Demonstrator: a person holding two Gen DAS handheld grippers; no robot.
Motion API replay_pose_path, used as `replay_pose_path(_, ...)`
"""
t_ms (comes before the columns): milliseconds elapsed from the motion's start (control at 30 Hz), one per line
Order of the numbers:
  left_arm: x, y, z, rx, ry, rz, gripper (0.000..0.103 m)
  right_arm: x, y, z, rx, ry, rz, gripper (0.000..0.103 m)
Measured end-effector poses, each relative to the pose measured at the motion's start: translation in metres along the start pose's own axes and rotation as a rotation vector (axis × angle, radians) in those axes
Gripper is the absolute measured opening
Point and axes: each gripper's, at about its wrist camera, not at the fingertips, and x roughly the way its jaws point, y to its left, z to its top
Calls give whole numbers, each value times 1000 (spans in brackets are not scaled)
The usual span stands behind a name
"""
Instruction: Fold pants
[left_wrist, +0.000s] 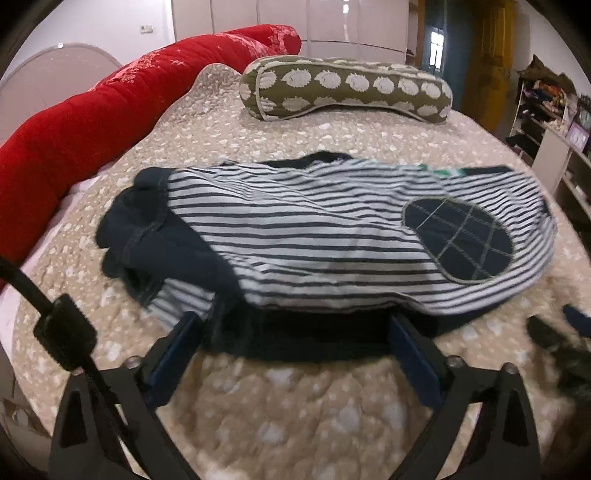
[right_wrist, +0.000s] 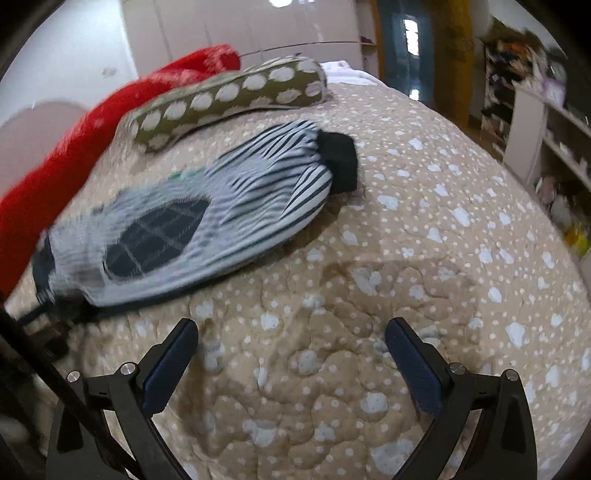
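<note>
Striped navy-and-white knit pants (left_wrist: 314, 236) with dark oval knee patch, lying folded on beige spotted quilted bedspread (left_wrist: 295, 406). Left gripper (left_wrist: 295, 332) spread wide at waistband edge, six o'clock. Right gripper (right_wrist: 291, 343) spread, holding nothing, pants at ten o'clock.

Bed (right_wrist: 406, 229); pants (left_wrist: 332, 236), pillow (left_wrist: 347, 88)

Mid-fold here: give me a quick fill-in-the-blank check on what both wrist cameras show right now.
1. The navy-and-white striped cotton pants lie on a beige spotted ____.
2. The oval navy knee patch is crossed by a stitched ____ pattern.
3. The right gripper hovers ____, gripping nothing.
4. Behind the olive bolster pillow with white blobs lies a long ____ cushion.

Missing words: quilt; grid; open; red
</note>
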Motion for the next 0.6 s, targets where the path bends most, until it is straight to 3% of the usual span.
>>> replay_pose_path(100,-25,15,-1,-26,-30,-33,94,-3,-1,-2,3,15,6,102)
replay_pose_path(233,-54,50,5,-82,-88,-12,94,-14,-14,2,73,19,82,98)
replay_pose_path(333,-54,85,13,-181,-73,-25,94,-21,-27,7,134,22,169,77)
replay_pose_path(367,-51,96,15,-215,-62,-37,94,-21,-30,8,149,27,192,65)
replay_pose_path(400,-49,102,14,-235,-53,-41,94,-21,-33,10,169,37,216,60)
replay_pose_path(500,-38,123,12,-305,-13,-81,94,-17,-38,19,192,33,240,60)
replay_pose_path(600,-21,130,12,-373,41,-193,94,-11,-39,30,205,35,261,61)
